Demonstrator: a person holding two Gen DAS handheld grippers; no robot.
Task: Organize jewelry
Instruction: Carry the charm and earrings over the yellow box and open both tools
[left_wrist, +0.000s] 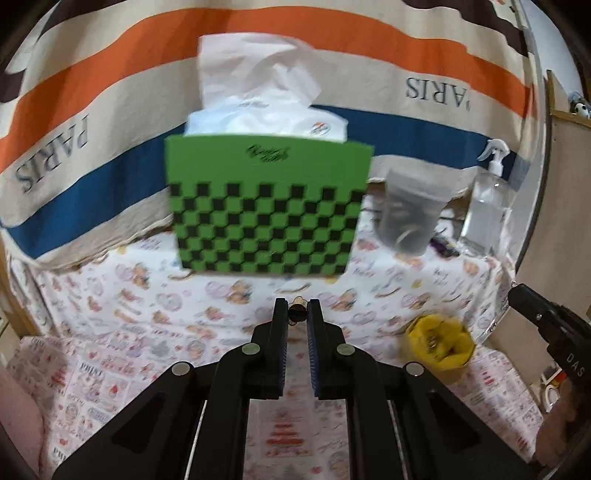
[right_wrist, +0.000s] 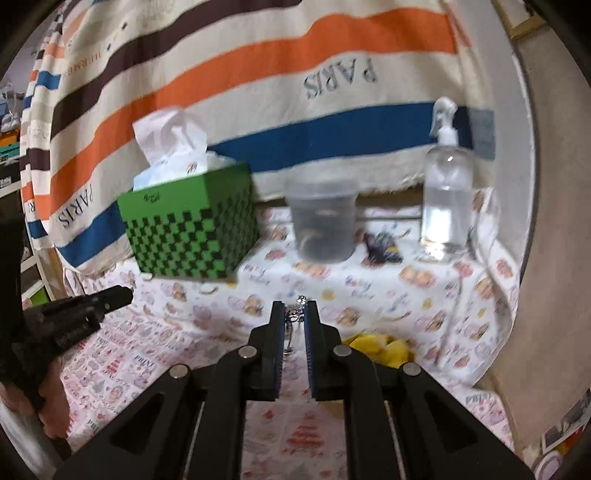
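My left gripper (left_wrist: 297, 308) is shut on a small dark and gold piece of jewelry (left_wrist: 296, 312), held above the patterned cloth. My right gripper (right_wrist: 294, 309) is shut on a silver chain piece (right_wrist: 293, 314) that hangs down between the fingers. A clear plastic cup (left_wrist: 412, 212) holding some jewelry stands at the back; it also shows in the right wrist view (right_wrist: 322, 221). A yellow pouch (left_wrist: 441, 341) lies on the cloth to the right, partly hidden in the right wrist view (right_wrist: 384, 349). Each gripper shows at the edge of the other's view.
A green checkered tissue box (left_wrist: 266, 206) stands ahead, also in the right wrist view (right_wrist: 190, 229). A clear spray bottle (right_wrist: 447, 195) stands at the back right. A dark small item (right_wrist: 382, 247) lies beside the cup. A striped towel (right_wrist: 258, 92) hangs behind.
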